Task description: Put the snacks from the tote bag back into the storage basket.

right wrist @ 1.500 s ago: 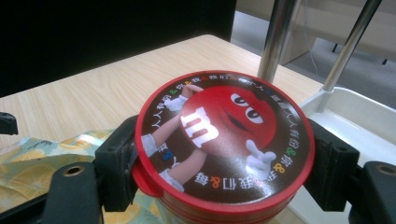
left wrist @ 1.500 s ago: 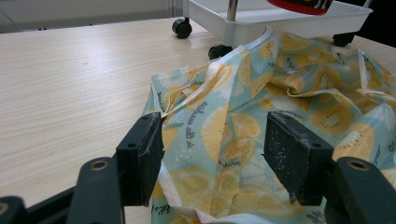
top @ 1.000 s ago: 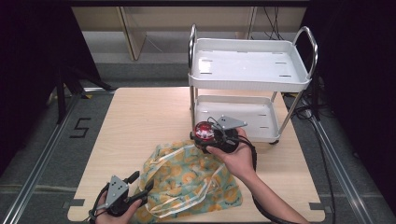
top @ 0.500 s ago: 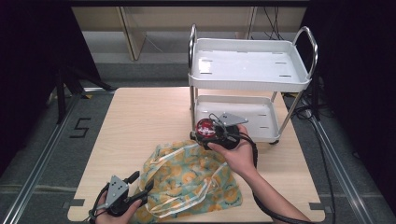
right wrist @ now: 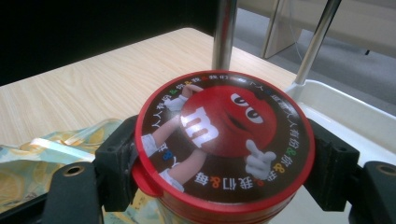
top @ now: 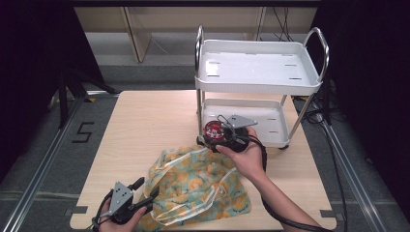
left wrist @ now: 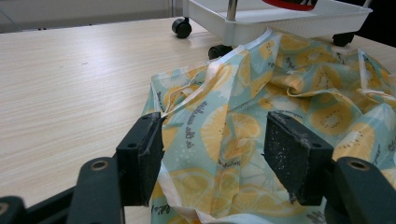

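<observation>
Table (top: 145, 121) of light wood grain fills centre of high view. White two-tier metal trolley cart (top: 258, 72) with chrome posts stands on it, upper right of centre. Crumpled pale green cloth with orange citrus print (top: 198, 186) lies lower centre, just beside cart's bottom tray. Right gripper (top: 212, 135) sits mid-frame at the cloth's upper edge, near front left corner of cart's lower tray, jaws clamped on sides of round red-lidded candy tin with cartoon character (right wrist: 219, 140); tin held upright above cloth edge. Left gripper (top: 145, 191) at lower left, jaws spread apart; in the left gripper view they sit either side of the cloth's near edge, not pinching it.
</observation>
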Available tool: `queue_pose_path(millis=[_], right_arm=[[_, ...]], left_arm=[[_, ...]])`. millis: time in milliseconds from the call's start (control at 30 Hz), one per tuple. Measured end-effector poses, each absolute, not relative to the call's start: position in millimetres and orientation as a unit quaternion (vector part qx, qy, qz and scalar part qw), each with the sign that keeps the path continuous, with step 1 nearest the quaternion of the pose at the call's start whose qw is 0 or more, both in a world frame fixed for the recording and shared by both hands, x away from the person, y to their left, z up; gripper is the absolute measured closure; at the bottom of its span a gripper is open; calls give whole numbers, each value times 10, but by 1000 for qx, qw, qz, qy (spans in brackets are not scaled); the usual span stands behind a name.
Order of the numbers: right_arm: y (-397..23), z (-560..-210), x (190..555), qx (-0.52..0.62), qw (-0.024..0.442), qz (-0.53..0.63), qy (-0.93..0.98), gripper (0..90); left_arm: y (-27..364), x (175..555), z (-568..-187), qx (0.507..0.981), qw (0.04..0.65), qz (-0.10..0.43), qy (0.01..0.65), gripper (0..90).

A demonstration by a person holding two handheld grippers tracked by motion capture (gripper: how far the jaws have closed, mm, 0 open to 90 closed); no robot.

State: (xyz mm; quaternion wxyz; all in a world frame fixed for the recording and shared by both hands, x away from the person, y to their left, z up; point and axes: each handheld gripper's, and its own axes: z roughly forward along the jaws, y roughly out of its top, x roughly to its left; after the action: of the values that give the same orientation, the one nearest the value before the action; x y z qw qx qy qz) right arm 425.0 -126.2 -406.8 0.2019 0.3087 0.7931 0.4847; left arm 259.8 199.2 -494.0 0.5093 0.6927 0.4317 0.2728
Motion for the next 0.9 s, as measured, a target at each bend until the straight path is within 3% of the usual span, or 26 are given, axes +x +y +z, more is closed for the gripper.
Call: queue_pose_path(millis=[900], right_arm=[[-1285,-4061,4370,314,211,477,794,267]], left_arm=[[1991,2598,-4938,694,510,272,429,371]])
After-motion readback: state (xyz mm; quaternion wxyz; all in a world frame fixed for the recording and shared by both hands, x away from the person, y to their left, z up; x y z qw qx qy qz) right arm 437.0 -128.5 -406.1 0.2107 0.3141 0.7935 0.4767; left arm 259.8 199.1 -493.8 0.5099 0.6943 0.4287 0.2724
